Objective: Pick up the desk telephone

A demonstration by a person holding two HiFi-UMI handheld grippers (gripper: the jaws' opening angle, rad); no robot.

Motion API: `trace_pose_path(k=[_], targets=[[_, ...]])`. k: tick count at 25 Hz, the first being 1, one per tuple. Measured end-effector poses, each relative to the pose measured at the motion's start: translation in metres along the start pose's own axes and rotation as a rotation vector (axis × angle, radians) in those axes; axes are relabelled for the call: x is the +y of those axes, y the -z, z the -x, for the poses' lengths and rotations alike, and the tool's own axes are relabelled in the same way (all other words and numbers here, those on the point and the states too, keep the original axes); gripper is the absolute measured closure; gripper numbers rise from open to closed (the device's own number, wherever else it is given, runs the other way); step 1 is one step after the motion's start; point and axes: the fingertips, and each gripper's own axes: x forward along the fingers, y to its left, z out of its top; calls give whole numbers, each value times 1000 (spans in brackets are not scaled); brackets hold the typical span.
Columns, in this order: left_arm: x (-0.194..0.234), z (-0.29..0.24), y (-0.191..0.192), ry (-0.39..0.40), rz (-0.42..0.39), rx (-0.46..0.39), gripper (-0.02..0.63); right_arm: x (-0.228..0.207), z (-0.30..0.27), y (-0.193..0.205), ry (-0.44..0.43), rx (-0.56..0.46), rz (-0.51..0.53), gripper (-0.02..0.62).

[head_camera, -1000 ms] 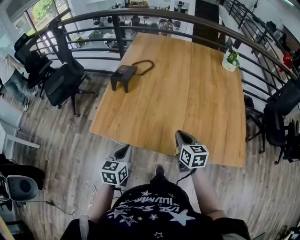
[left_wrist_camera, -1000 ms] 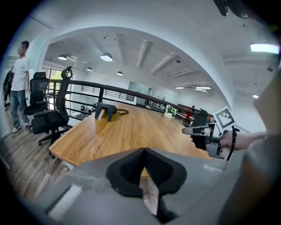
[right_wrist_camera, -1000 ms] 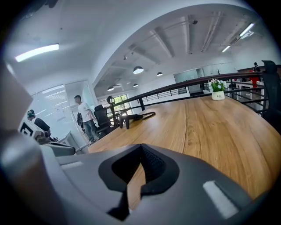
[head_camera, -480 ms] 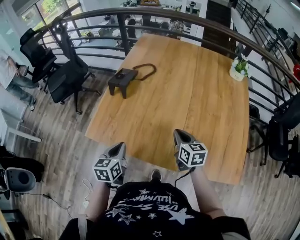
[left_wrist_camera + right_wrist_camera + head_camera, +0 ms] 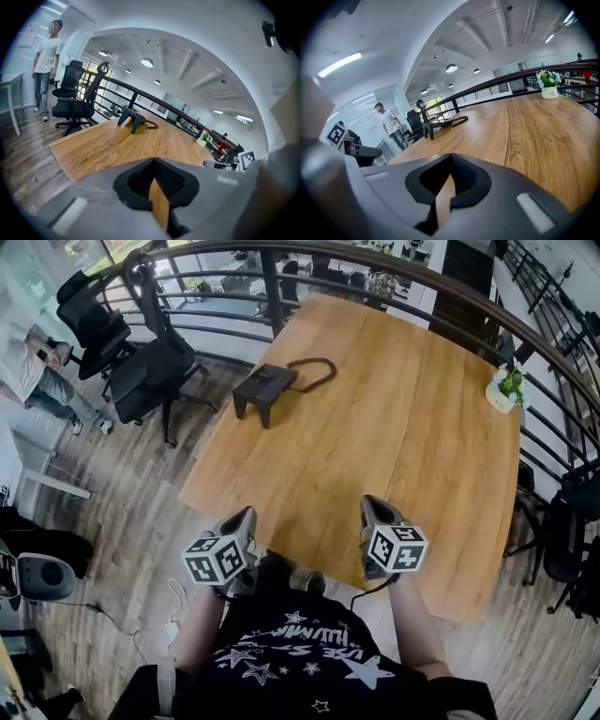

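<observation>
Wood-plank floor (image 5: 122, 521) under me, and the near edge of the big wooden table (image 5: 394, 437) is right in front. Both tongs sit low in the head view at that edge, the left gripper (image 5: 247, 515) at lower left and the right gripper (image 5: 372, 505) right of centre. Each one has its jaws pressed together and is holding nothing (only table grain shows through the slit in each gripper view).

Further up the table, well apart from both tongs, the dark desk telephone (image 5: 265, 390) stands near the table's left edge, in the upper left of the head view. Its cord (image 5: 314, 371) lies in a loop just beyond it. A small potted plant (image 5: 506, 390) sits by the right edge, upper right. Past the table a dark railing (image 5: 375, 259) curves round, with black office chairs (image 5: 150, 371) at upper left and a person (image 5: 47, 56) standing beyond them.
</observation>
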Motion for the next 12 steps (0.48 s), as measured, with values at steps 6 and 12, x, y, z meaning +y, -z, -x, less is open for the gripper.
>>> trace_pose_path(k=[6, 12], targets=[[21, -33, -41, 45, 139, 8, 604, -6, -3, -13, 72, -36, -35, 594], [29, -66, -100, 117, 185, -2, 604, -9, -19, -41, 136, -60, -61, 594]])
